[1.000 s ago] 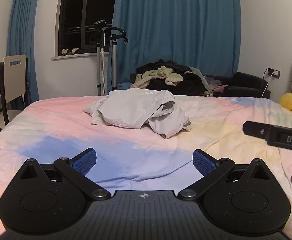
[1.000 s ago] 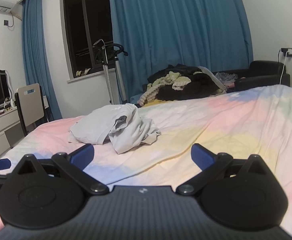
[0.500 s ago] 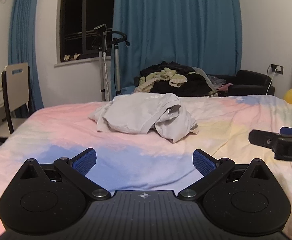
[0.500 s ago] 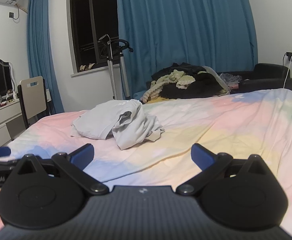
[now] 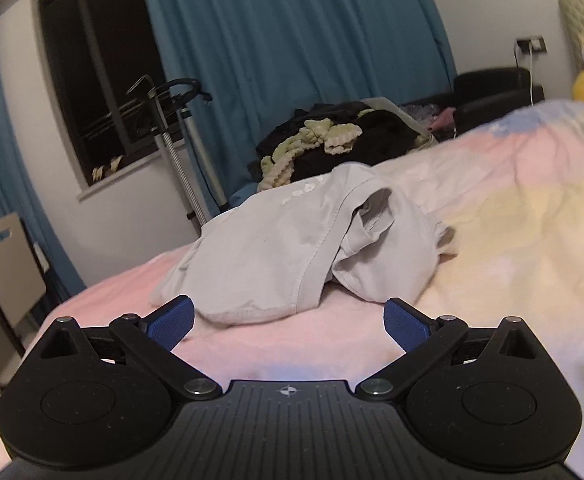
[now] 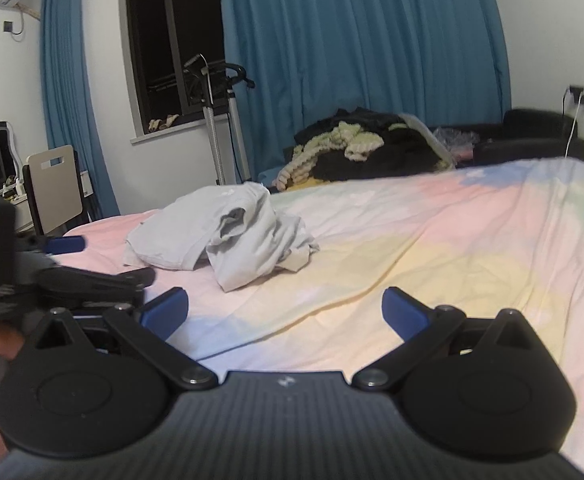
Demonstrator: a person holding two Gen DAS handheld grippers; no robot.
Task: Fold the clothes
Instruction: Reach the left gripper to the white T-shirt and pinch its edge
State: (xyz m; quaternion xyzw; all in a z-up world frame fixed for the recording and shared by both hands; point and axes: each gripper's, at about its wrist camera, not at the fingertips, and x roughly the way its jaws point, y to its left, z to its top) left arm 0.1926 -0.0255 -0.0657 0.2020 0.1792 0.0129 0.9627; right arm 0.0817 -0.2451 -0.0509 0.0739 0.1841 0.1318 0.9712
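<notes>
The grey garment [image 5: 304, 240] lies crumpled in a heap on the bed [image 5: 512, 232], toward its far edge, on the pink part of the pastel sheet. The left gripper [image 5: 288, 322] hovers low just in front of it, blue-padded fingers [image 5: 172, 320] spread wide and holding nothing. The right gripper [image 6: 286, 312] sits further back over the yellow and blue patches, its fingers [image 6: 406, 310] also apart and empty. Beyond the far edge, a pile of dark clothes [image 6: 372, 148] rests before the blue curtain [image 6: 352, 40].
</notes>
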